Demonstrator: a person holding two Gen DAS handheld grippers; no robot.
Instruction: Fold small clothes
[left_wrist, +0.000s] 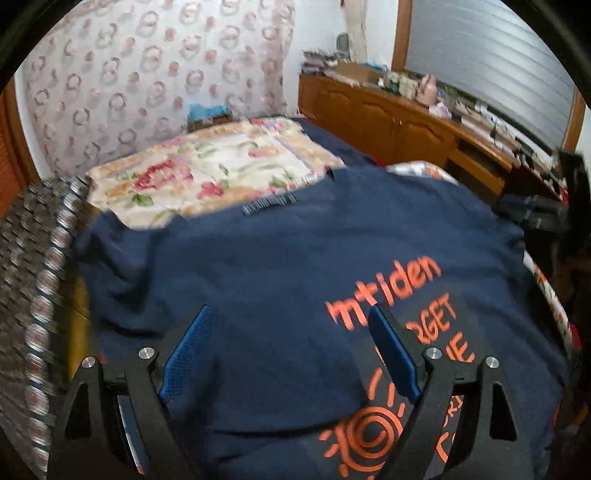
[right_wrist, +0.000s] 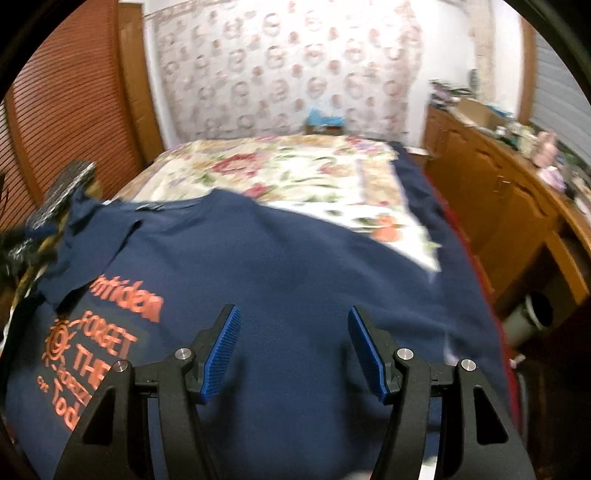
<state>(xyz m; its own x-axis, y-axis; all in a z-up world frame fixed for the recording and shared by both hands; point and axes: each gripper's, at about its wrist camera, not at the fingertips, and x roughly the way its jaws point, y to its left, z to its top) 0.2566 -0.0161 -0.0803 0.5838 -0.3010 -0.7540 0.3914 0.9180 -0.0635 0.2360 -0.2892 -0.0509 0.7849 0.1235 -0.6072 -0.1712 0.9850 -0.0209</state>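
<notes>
A navy T-shirt (left_wrist: 280, 266) with orange print lies spread on the bed, collar toward the far end. It also fills the lower half of the right wrist view (right_wrist: 295, 266), print at the left. My left gripper (left_wrist: 290, 314) is open and empty, hovering over the shirt's near part just left of the print. My right gripper (right_wrist: 293, 314) is open and empty over the plain navy cloth to the right of the print. A sleeve (right_wrist: 85, 236) is folded over at the shirt's left side.
A floral bedspread (left_wrist: 207, 166) covers the far part of the bed. A checkered cloth (left_wrist: 33, 266) lies at the left. A wooden sideboard (right_wrist: 498, 192) with clutter runs along the right. A slatted wooden door (right_wrist: 62, 110) stands at the left.
</notes>
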